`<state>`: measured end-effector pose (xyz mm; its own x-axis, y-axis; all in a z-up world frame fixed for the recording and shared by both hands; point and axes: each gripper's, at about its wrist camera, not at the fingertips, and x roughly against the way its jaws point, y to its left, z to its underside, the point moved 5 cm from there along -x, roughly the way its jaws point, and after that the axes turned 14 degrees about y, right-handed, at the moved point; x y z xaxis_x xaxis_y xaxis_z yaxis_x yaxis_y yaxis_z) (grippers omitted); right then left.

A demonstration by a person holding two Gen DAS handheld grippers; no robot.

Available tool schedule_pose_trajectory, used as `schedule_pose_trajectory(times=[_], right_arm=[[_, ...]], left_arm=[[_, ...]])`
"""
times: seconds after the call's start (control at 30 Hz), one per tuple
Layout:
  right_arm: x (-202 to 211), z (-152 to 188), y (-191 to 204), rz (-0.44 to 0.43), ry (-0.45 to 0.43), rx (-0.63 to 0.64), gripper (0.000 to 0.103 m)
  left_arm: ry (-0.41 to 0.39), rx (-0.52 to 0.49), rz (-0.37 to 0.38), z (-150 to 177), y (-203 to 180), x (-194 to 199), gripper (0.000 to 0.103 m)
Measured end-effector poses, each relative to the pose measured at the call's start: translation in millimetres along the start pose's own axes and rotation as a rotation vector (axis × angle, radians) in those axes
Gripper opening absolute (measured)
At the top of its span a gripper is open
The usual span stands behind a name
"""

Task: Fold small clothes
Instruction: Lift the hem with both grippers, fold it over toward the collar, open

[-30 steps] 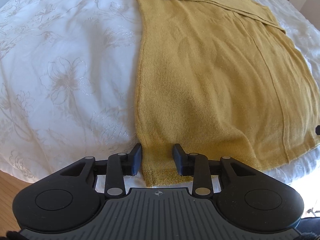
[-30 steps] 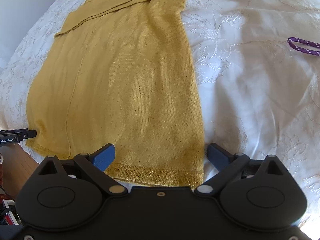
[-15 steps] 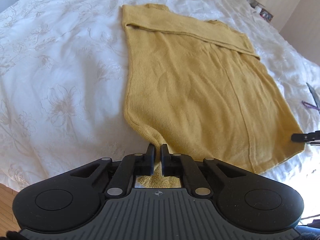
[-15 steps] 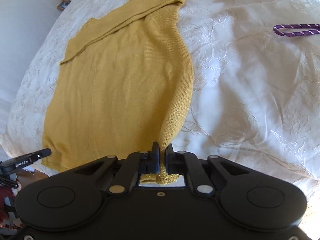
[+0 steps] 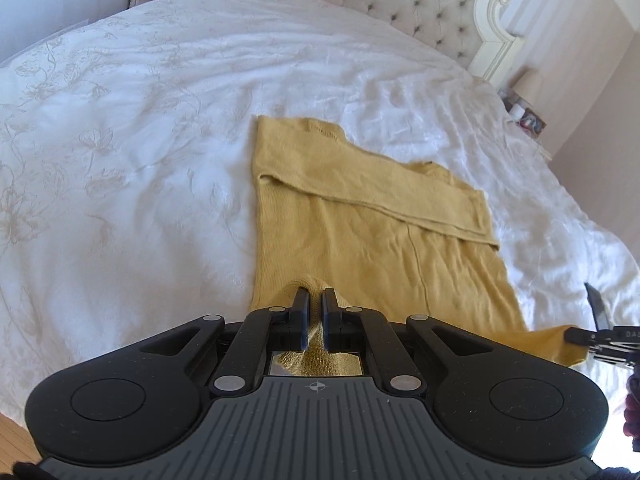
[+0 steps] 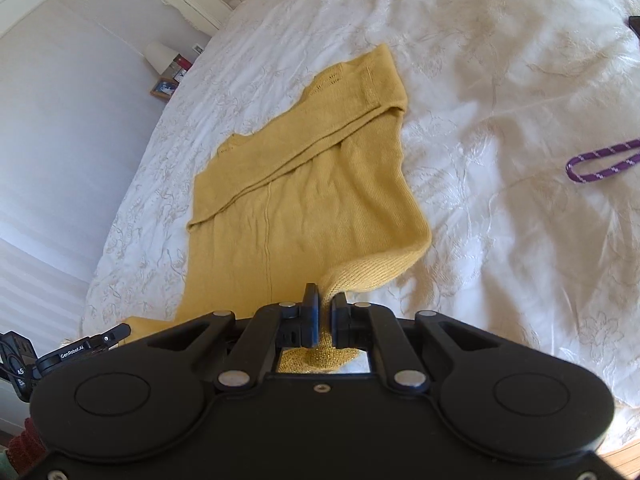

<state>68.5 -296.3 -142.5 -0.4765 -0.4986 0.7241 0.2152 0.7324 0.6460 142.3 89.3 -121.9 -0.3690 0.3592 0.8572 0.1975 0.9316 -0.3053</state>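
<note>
Hem corners of the yellow sweater (image 5: pixel 360 240) are pinched by the left hand-held gripper (image 5: pixel 315 312) and the right hand-held gripper (image 6: pixel 323 312). Next, both corners should be carried ahead to the far edge.

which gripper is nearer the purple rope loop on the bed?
Right. The right gripper, shut on the mustard sweater's near hem corner, has the purple rope loop on the bedspread off to its right. The left gripper grips the opposite hem corner, farther away.
</note>
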Motion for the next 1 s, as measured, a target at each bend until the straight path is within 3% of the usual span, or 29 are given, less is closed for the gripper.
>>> schedule_pose_trajectory(times=[0.3, 0.57, 0.77, 0.9, 1.0], right_arm=[[-11, -109, 8, -0.101, -0.056, 0.021, 0.012], [-53, -205, -5, -0.106, -0.063, 0.020, 0.012], [-92, -240, -21, -0.047, -0.013, -0.005, 0.013], [-106, -246, -27, -0.004, 0.006, -0.022, 0.013], [-109, -242, -29, 0.004, 0.011, -0.047, 0.014]], left_arm=[[-0.106, 0.067, -0.016, -91, -11, -8, 0.006], [-0.153, 0.110, -0.087, -161, -12, -43, 0.005], [-0.102, 0.100, -0.152, -189, -1, -76, 0.005], [0.002, 0.090, -0.140, -186, 7, -99, 0.006], [0.093, 0.097, -0.126, -172, 14, -116, 0.015]])
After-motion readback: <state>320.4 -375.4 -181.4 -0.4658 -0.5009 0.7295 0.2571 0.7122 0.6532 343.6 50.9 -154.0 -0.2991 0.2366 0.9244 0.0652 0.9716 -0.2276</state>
